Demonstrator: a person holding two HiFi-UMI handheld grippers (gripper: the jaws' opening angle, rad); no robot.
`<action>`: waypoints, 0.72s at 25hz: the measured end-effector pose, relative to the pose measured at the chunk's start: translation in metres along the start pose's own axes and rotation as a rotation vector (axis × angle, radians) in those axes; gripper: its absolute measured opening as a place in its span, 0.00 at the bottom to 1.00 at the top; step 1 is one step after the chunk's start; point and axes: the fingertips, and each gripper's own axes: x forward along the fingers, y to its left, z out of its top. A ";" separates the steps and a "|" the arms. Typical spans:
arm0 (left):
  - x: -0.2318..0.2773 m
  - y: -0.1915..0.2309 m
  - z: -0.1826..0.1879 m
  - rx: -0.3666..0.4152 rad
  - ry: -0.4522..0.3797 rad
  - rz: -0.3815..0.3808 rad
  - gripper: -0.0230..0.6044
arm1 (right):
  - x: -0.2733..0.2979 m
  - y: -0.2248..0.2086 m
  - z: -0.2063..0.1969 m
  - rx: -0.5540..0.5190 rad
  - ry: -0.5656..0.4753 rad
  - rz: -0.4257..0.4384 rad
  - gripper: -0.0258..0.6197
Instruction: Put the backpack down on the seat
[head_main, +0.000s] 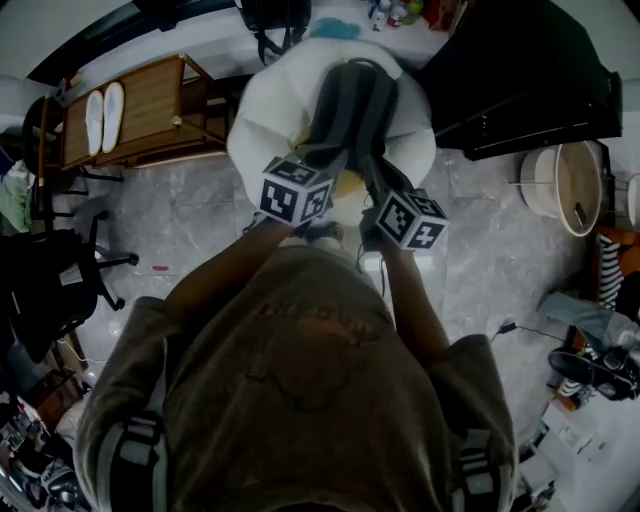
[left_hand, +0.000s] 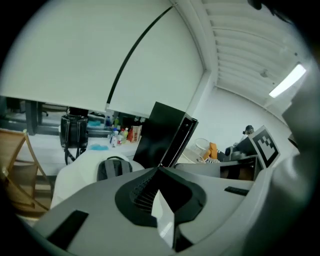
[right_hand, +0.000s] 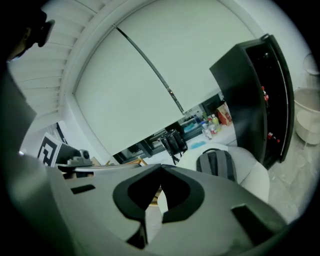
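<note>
Head view: the grey backpack (head_main: 352, 100) lies on the white seat (head_main: 262, 112), in front of the person, so the putting-down looks done.

Left gripper view: the left gripper (left_hand: 159, 172) has its jaws together at the tips with nothing between them, and the backpack sits apart from it on the seat.

Right gripper view: the right gripper (right_hand: 160, 172) is likewise closed and empty. The backpack looks soft and floppy, probably moderately heavy. Its top loop (right_hand: 216, 151) or shoulder straps would give the surest hold.
</note>
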 end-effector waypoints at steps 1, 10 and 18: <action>-0.006 -0.006 0.005 0.031 -0.007 -0.016 0.03 | -0.006 0.008 0.004 -0.022 -0.009 0.021 0.04; -0.054 -0.044 0.043 0.191 -0.087 -0.145 0.04 | -0.053 0.069 0.037 -0.324 -0.078 0.175 0.04; -0.080 -0.049 0.063 0.236 -0.167 -0.220 0.03 | -0.071 0.093 0.059 -0.391 -0.151 0.199 0.04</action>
